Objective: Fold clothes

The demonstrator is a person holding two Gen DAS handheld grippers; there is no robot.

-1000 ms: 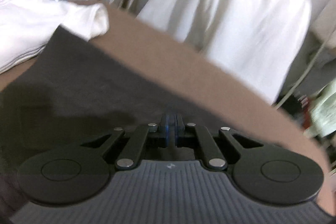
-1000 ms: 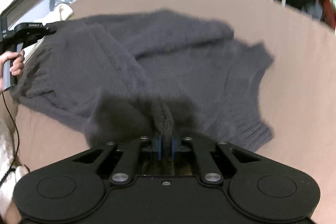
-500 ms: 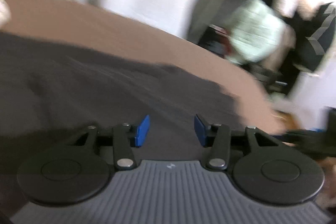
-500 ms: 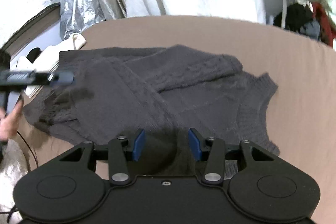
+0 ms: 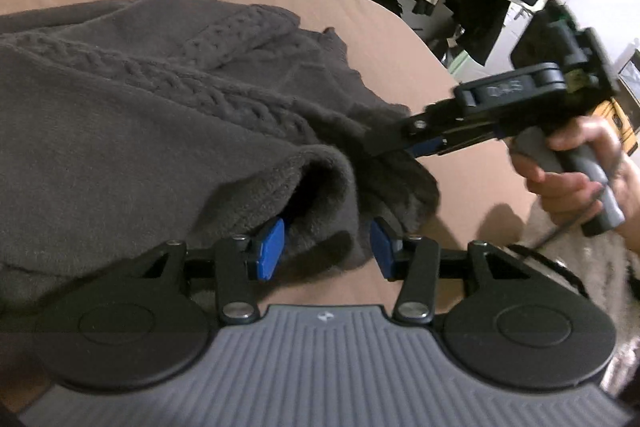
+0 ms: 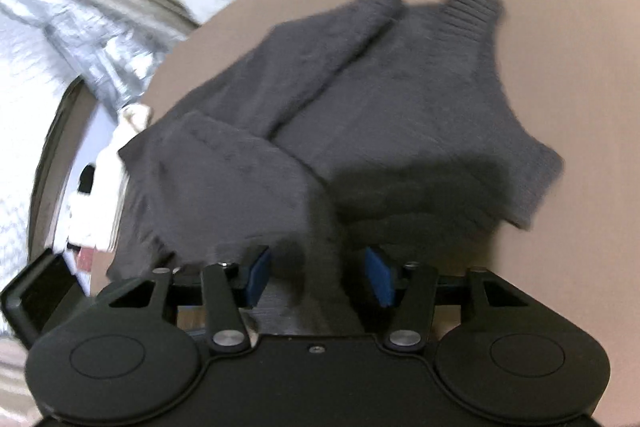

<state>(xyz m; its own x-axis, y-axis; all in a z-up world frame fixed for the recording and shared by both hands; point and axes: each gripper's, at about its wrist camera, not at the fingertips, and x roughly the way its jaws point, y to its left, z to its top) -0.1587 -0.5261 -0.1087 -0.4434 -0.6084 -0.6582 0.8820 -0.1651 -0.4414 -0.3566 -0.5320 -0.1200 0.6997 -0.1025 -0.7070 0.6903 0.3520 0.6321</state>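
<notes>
A dark grey knit sweater (image 5: 168,115) lies spread on the tan bed cover (image 5: 400,39), partly folded, with one sleeve (image 6: 320,67) laid across its body and the ribbed collar (image 6: 472,11) at the far end from the grippers. The left gripper (image 5: 326,247) sits at the sweater's near edge with its blue pads (image 5: 270,247) spread apart, a rolled fold of the knit lying between them but not pinched. The right gripper (image 6: 318,277) is also spread wide over the sweater's hem; from the left wrist view its fingers reach into the same edge of the sweater, with the person's hand (image 5: 576,179) on its handle.
</notes>
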